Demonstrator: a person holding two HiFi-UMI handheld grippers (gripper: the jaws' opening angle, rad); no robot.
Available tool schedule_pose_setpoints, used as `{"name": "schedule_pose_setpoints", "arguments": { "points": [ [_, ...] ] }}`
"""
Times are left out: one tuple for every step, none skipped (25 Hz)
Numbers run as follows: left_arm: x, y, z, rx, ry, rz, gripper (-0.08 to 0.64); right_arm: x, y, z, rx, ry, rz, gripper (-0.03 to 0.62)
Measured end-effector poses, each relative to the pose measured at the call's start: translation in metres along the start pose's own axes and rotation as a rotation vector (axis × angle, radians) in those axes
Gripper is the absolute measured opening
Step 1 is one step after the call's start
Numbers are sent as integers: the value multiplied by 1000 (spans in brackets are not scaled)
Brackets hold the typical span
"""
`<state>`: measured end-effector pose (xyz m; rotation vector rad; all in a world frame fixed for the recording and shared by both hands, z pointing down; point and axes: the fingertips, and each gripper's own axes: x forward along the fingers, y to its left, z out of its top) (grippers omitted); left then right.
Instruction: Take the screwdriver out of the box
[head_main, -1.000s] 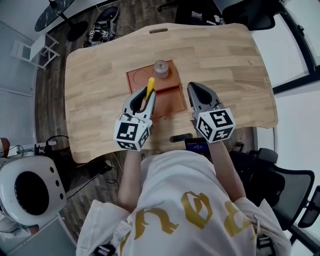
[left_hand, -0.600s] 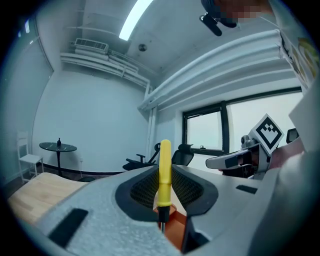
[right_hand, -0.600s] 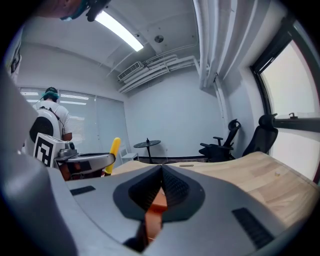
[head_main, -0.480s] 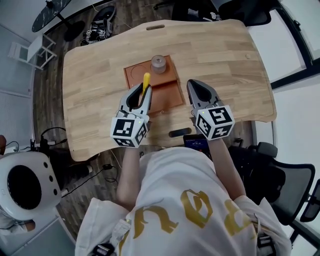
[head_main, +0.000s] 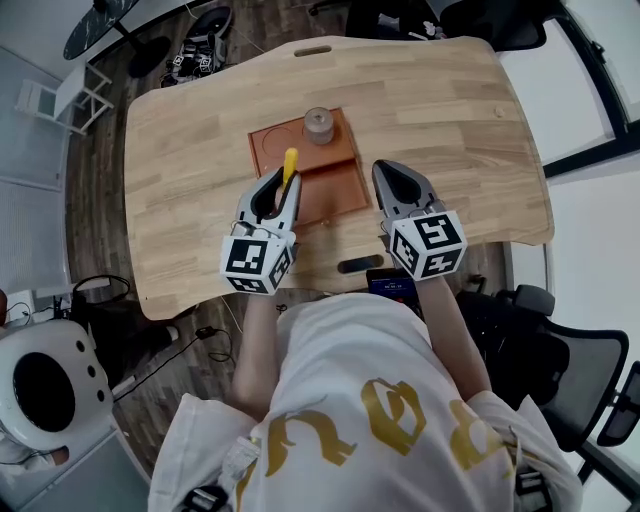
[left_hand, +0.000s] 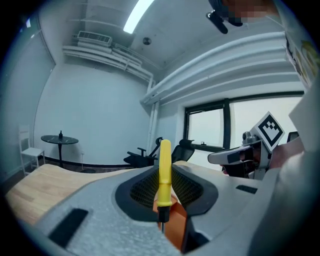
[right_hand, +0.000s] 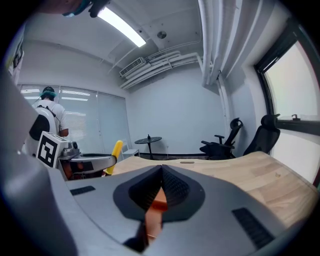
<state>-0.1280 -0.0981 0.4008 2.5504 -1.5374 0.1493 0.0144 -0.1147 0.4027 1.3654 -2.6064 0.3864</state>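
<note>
The screwdriver (head_main: 289, 164) has a yellow handle and stands tilted above the left part of the orange-brown box (head_main: 338, 190) on the wooden table. My left gripper (head_main: 283, 188) is shut on it near its black collar. In the left gripper view the handle (left_hand: 164, 165) sticks up between the jaws. My right gripper (head_main: 385, 172) hovers at the box's right edge, jaws together with nothing between them (right_hand: 161, 170). The orange box shows below the jaws in both gripper views.
A grey roll (head_main: 318, 124) sits in the box's far compartment, beside a round recess (head_main: 270, 148). A black bar (head_main: 358, 266) and a dark phone (head_main: 394, 289) lie at the table's near edge (head_main: 200, 300). Office chairs (head_main: 560, 370) surround the table. A person (right_hand: 47, 117) stands far off.
The head view has shifted a little. Both grippers keep their places by the box, and the left still holds the screwdriver.
</note>
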Motion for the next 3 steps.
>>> {"name": "schedule_pose_setpoints", "arguments": {
  "points": [
    [0, 3, 0, 10, 3, 5, 78, 1, 0, 0, 1, 2, 0, 11],
    [0, 5, -1, 15, 6, 11, 78, 3, -1, 0, 3, 4, -1, 11],
    [1, 8, -1, 18, 9, 16, 78, 4, -2, 0, 4, 6, -2, 11]
  ]
}}
